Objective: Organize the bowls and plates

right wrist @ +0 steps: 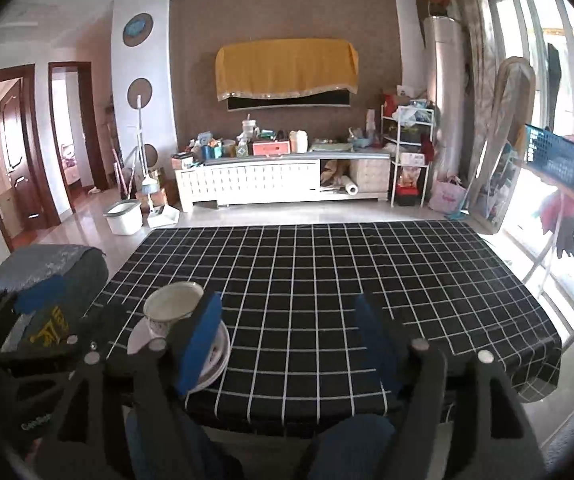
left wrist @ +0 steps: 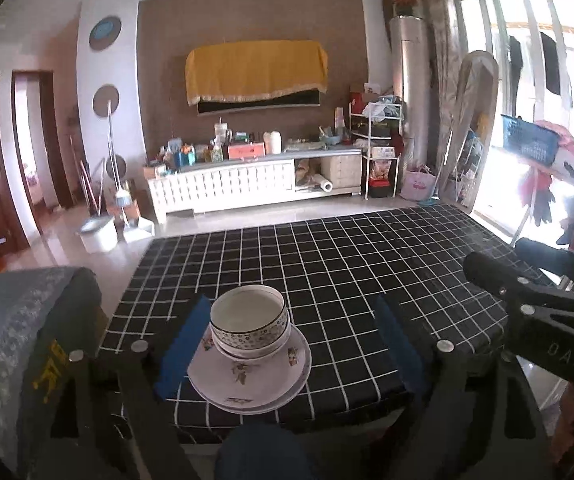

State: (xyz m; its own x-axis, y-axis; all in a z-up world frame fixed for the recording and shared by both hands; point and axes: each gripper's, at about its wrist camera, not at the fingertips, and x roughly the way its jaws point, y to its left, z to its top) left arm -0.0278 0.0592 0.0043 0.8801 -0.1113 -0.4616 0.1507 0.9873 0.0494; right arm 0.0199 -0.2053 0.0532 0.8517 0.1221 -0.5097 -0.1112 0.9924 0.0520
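A patterned white bowl is nested in another bowl on stacked floral plates, near the front left edge of the table with its black checked cloth. My left gripper is open and empty, its blue-padded fingers either side of the stack and a little short of it. In the right wrist view the bowl and plates sit at the left, partly hidden behind my right gripper's left finger. My right gripper is open and empty above the table's front edge.
A chair back with a grey-blue cover stands left of the table. The right gripper's body shows at the right of the left wrist view. Beyond the table are a white cabinet, a bucket and a drying rack.
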